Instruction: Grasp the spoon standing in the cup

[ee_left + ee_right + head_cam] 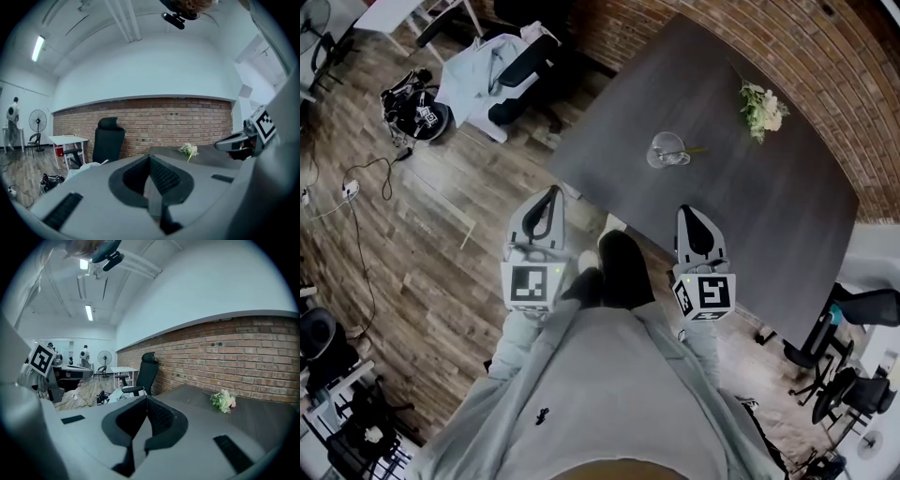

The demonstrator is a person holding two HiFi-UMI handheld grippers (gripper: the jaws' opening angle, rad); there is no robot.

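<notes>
1. The only print showing is a black-and-white square pattern on each cube: the left marker point(530, 284) and the right marker point(705, 293) are both facing up at you.
2. You are holding the left claw point(550, 192) pinched together with nothing in it. It is hanging over the wooden floor point(412, 253), just off the near corner of the surface point(750, 225).
3. You are keeping the right claw point(688, 212) closed and empty too, over the near edge of that dark surface.
4. The clear cup point(666, 150) is sitting on the surface well ahead of both claws, roughly between them. The spoon point(689, 151) is resting in it, its handle reaching past the rim on the right.
5. A small bunch of flowers point(761, 108) is lying farther back, near the brick wall point(825, 66).
6. Off to your left, a black office chair point(525, 61) draped with a pale cloth point(478, 70) is standing on the floor. A dark bag point(417, 108) and loose cables point(370, 178) are lying beyond it.
</notes>
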